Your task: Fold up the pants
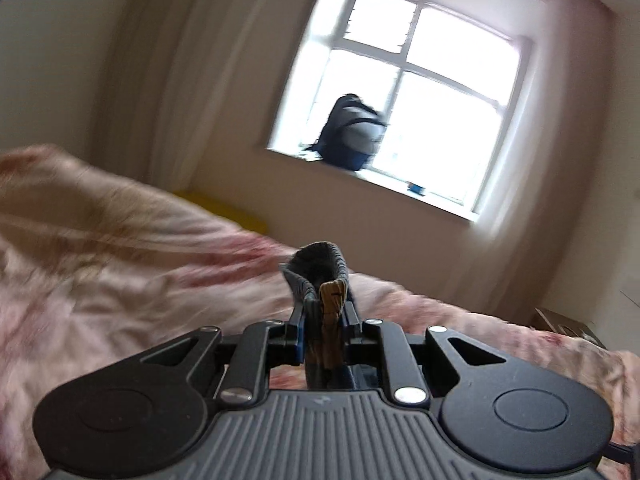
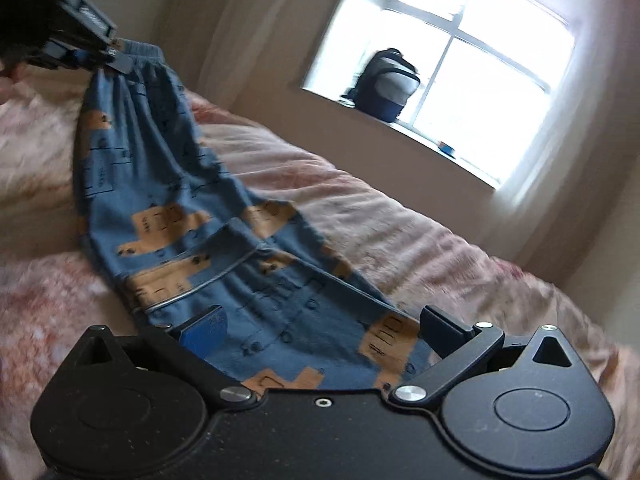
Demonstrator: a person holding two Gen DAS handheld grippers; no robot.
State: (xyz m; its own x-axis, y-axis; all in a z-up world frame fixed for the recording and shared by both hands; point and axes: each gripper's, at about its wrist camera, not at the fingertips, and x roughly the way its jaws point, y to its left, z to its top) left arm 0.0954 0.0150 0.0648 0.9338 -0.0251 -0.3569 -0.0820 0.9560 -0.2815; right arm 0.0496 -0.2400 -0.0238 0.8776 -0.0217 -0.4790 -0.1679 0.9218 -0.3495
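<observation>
Blue pants [image 2: 192, 216] with tan block prints stretch across the bed, the elastic waistband lifted at the upper left. My left gripper [image 2: 120, 58] is shut on that waistband; in the left wrist view a bunched fold of the pants [image 1: 320, 268] sticks up between the closed fingers of my left gripper [image 1: 320, 304]. My right gripper [image 2: 320, 324] stands open and wide over the lower end of the pants. The cloth lies between and under its fingertips [image 2: 208, 328], and they do not pinch it.
A rumpled pink floral bedcover [image 2: 400, 240] lies under the pants. Behind the bed are a wall, a pale curtain [image 1: 172, 80] and a bright window [image 1: 420, 80], with a dark backpack [image 2: 388, 84] on its sill. Something yellow [image 1: 236, 208] lies at the bed's far edge.
</observation>
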